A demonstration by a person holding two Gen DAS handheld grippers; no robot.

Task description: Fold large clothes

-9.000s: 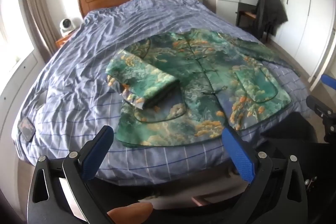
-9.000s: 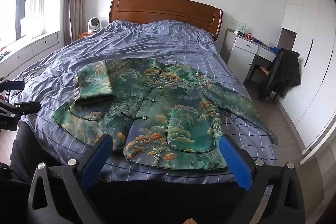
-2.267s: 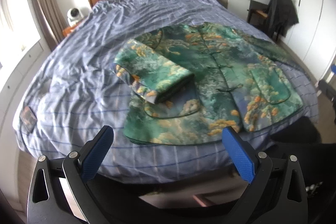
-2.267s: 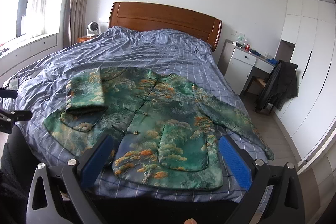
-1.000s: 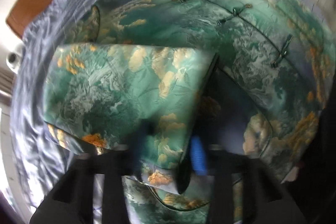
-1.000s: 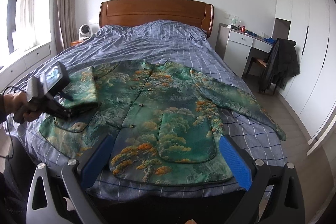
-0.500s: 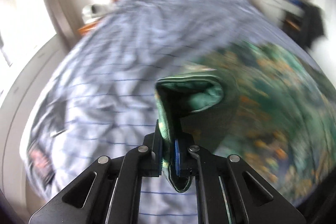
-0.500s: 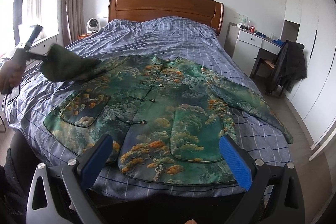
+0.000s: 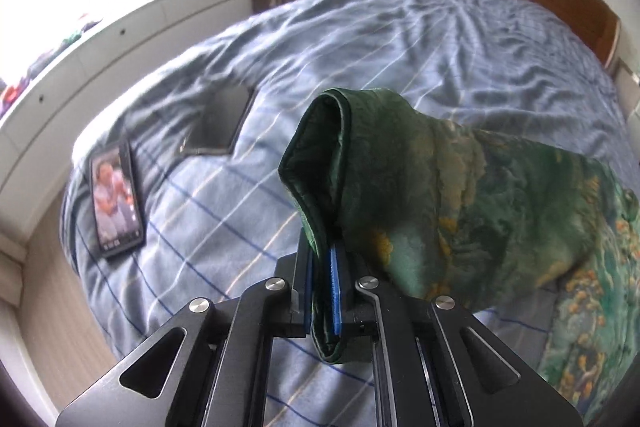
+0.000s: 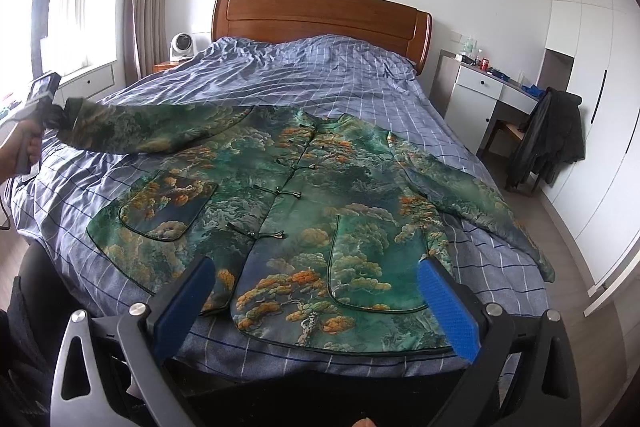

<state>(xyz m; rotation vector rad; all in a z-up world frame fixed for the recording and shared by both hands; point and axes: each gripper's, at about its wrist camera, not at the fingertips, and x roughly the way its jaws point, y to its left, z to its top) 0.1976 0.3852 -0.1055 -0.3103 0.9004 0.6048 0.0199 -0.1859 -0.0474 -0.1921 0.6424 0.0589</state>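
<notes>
Left sleeve pulled out off the jacket front, risk of slip or dragging the jacket.

Left gripper [image 9: 322, 291] clamps the sleeve cuff [image 9: 320, 155] over the bed's [image 10: 280, 83] left edge; right gripper [image 10: 316, 297] gapes empty at the foot edge. Jacket [image 10: 304, 195] lies flat mid-bed. A hard tug could skew the body, or the glossy cuff could slide out; phone [image 9: 116, 195] lies under the landing spot.
</notes>
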